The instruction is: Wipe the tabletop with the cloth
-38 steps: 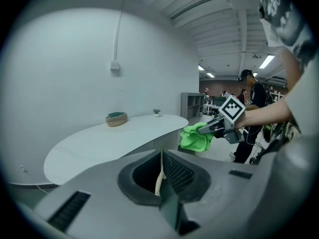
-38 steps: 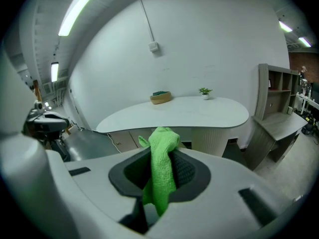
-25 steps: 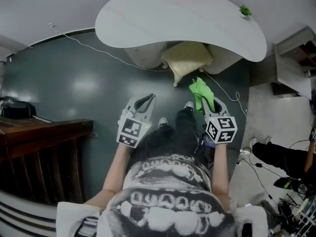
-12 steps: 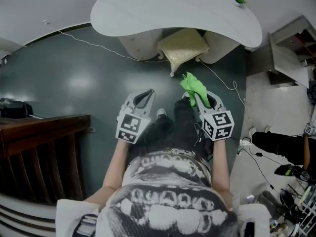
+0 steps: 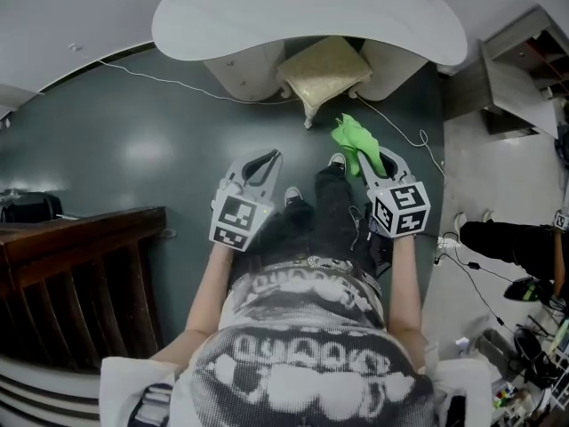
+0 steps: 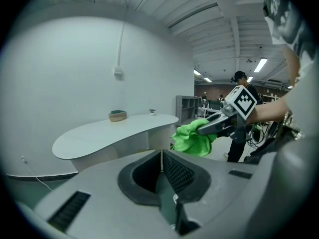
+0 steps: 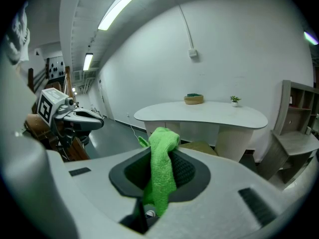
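Right claw (image 5: 374,162) pinches the green cloth (image 5: 354,139) at frame centre. Left claw (image 5: 263,162) is pressed together (empty), white counter (image 5: 267,16) at top

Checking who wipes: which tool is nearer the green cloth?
Right. The right tool is clamped on the green cloth; the left tool, shut and empty, is apart to its left.

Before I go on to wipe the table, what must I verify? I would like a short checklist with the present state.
1. Cloth gripped by right gripper: ok, jaws shut on it.
2. Left gripper free: ok, jaws together, nothing between.
3. Table under the grippers: not ok, it stands ahead across the floor.
4. Tabletop bare: not ok, a bowl and a small plant stand on it.
5. Path free: not ok, a cable lies on the floor.
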{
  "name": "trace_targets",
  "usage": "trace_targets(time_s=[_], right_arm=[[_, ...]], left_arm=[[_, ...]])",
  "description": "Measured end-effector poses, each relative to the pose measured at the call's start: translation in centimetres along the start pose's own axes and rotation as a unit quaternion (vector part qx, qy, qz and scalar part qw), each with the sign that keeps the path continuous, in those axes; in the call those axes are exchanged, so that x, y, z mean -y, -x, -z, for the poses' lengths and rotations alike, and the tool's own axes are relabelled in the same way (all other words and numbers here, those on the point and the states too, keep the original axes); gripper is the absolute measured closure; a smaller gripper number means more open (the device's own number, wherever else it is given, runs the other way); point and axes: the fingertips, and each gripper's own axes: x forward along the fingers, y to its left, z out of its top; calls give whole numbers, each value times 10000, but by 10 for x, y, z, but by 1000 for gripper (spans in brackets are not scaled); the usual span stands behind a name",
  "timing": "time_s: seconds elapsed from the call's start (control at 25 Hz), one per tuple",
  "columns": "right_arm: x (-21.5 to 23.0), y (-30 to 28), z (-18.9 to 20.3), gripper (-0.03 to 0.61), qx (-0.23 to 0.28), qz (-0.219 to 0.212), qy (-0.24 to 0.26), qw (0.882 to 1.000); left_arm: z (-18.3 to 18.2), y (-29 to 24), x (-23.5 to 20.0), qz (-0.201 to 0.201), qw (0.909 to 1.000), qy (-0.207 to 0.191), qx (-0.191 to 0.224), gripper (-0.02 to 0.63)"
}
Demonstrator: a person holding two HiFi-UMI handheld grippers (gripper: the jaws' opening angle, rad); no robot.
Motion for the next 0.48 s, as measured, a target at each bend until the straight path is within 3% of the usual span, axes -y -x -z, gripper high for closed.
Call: trace_targets(time_s=[0.48], right_arm=[[14, -2, -6, 514, 32, 21, 20, 10000]], left_arm=[[9, 2, -13, -220, 9997, 68, -76, 601]])
